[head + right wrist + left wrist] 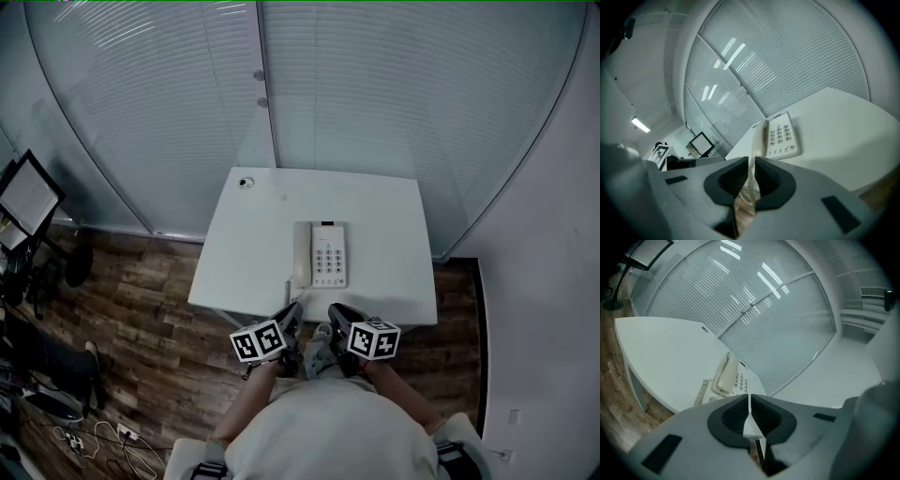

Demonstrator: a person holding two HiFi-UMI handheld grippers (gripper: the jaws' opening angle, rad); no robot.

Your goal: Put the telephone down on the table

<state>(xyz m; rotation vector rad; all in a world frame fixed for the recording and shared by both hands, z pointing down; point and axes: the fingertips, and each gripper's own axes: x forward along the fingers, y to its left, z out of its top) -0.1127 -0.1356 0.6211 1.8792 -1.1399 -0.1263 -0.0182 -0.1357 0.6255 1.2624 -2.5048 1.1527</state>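
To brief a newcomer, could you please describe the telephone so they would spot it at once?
Find the white table standing against the glass wall with blinds. Toward its near edge lies the telephone, a cream desk set, handset left, keypad right. Its only neighbour is a small round fitting at the far left corner.

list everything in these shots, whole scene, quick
table: 1, white, centre
telephone: 1, cream, on the table, handset cradled
coiled cord: 1, cream, from handset toward table's near edge
round fitting: 1, grey, table's far left corner
monitor: 1, dark, far left
blinds wall: 1, pale grey, behind table
floor: 1, brown wood
cables: several, pale, floor lower left
left gripper: 1, grey, before table, jaws together, empty
right gripper: 1, grey, beside it, jaws nearly together, empty
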